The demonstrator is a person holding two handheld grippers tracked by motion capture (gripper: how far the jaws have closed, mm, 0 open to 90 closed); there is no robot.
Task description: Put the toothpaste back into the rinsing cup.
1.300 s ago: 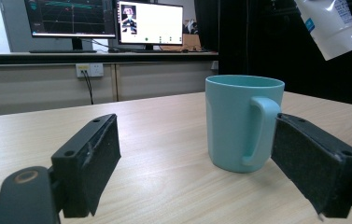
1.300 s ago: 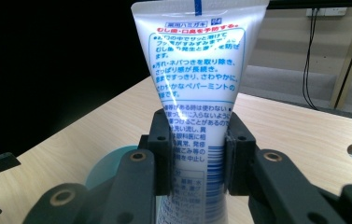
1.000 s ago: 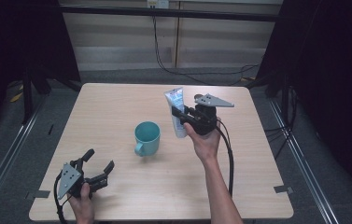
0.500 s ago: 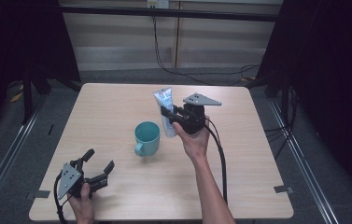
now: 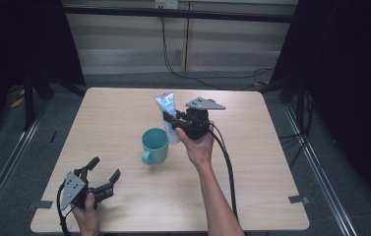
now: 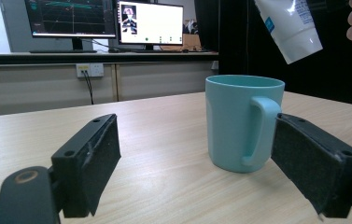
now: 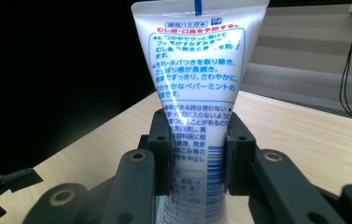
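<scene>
A teal mug stands upright near the table's middle, its handle toward the near side. My right gripper is shut on a white toothpaste tube and holds it upright in the air, just right of and above the mug. In the right gripper view the tube sits pinched between the two black pads, its crimped end up. In the left gripper view the mug is ahead and the tube's lower end hangs above it. My left gripper rests at the table's near left, open, with nothing between its jaws.
The wooden table has bare room on its right and far left. A black cable trails from the right gripper along the forearm. Monitors stand on a bench beyond the table. Dark curtains flank both sides.
My right gripper has carried the toothpaste tube leftward toward the mug. The left gripper and the mug have stayed in place.
</scene>
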